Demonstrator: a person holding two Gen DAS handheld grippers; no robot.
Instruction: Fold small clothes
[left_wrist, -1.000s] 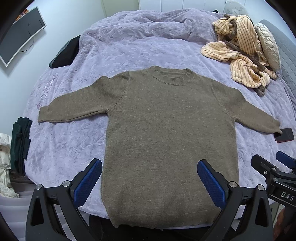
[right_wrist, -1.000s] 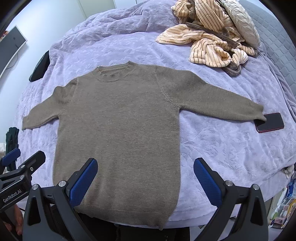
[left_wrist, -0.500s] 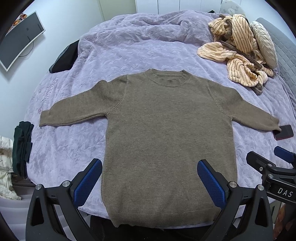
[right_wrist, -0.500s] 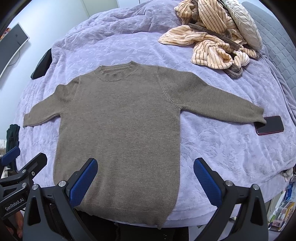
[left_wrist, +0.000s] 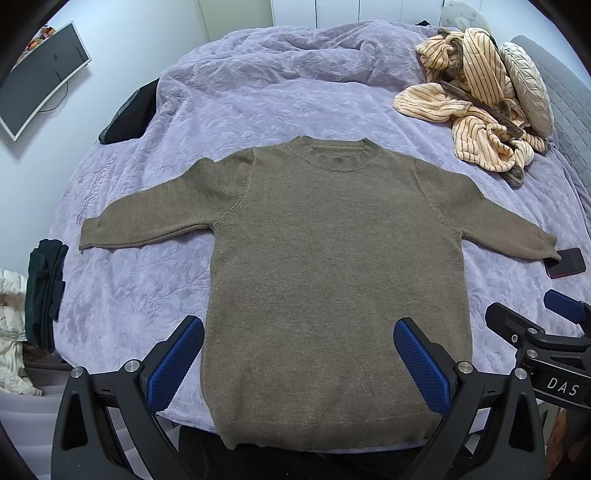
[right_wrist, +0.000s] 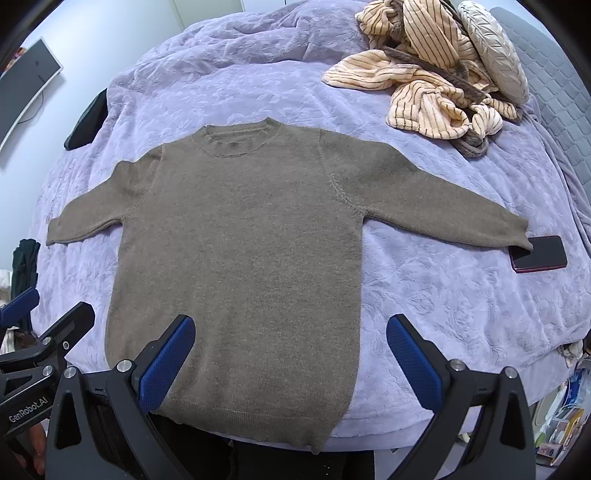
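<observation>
A brown knitted crew-neck sweater (left_wrist: 332, 266) lies flat, sleeves spread, on the bed's lavender embossed bedspread (left_wrist: 258, 99), its hem hanging over the near edge. The left gripper (left_wrist: 297, 360) and right gripper (right_wrist: 290, 356) hover above that hem, jaws wide, holding nothing. The right cuff overlaps a dark red-edged phone (right_wrist: 539, 254), hiding its corner.

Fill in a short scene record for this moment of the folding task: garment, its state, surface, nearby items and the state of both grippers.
garment: brown sweater
state: flat, unfolded, both sleeves spread out, hem nearest the cameras
surface: lilac bedspread
nearby items: phone at the right cuff; striped clothing pile at the far right
left gripper: open, above the hem, holding nothing
right gripper: open, above the hem, holding nothing
</observation>
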